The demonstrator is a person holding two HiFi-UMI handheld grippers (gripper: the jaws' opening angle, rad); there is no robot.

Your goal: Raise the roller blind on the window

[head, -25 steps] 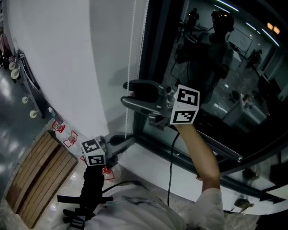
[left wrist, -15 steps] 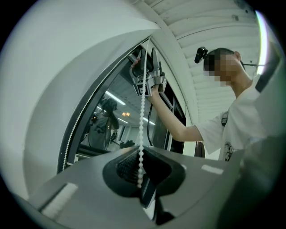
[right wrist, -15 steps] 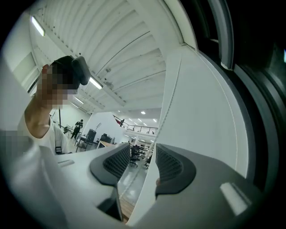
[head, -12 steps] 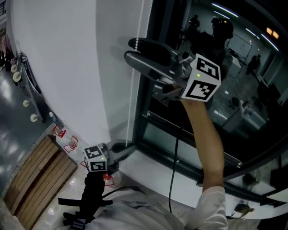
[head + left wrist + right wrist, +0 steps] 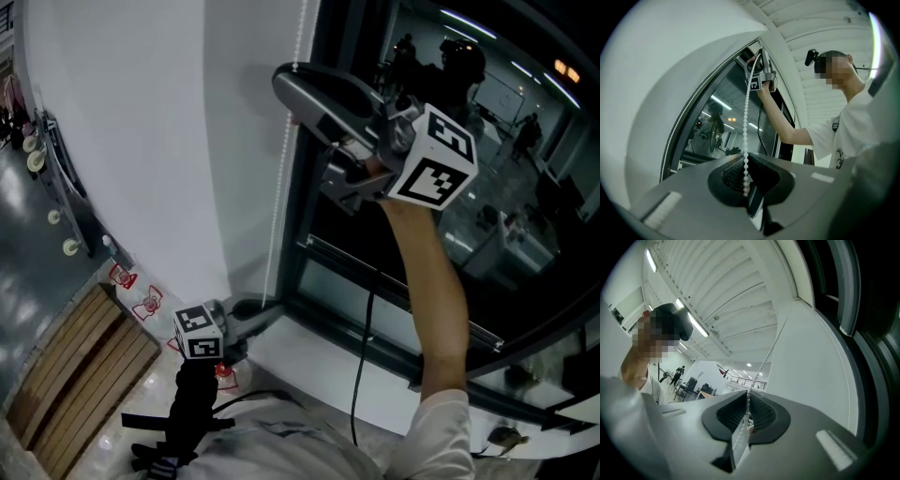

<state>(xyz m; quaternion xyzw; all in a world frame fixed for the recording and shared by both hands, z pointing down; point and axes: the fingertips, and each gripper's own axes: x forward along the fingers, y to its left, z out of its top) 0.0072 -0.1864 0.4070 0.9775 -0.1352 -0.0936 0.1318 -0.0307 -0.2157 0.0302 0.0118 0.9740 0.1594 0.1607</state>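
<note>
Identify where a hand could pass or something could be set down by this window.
Free: the white sill between the left gripper and the hanging cable; the bare wall left of the bead chain. Crowded: the chain's line, gripped below by the left gripper and above by the right gripper, whose jaws have just closed on it.

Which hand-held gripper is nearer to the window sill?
Left. The left hand-held gripper sits low beside the window sill, gripping the bead chain; the right hand-held gripper is high above it, its jaws just closed on the same chain.
</note>
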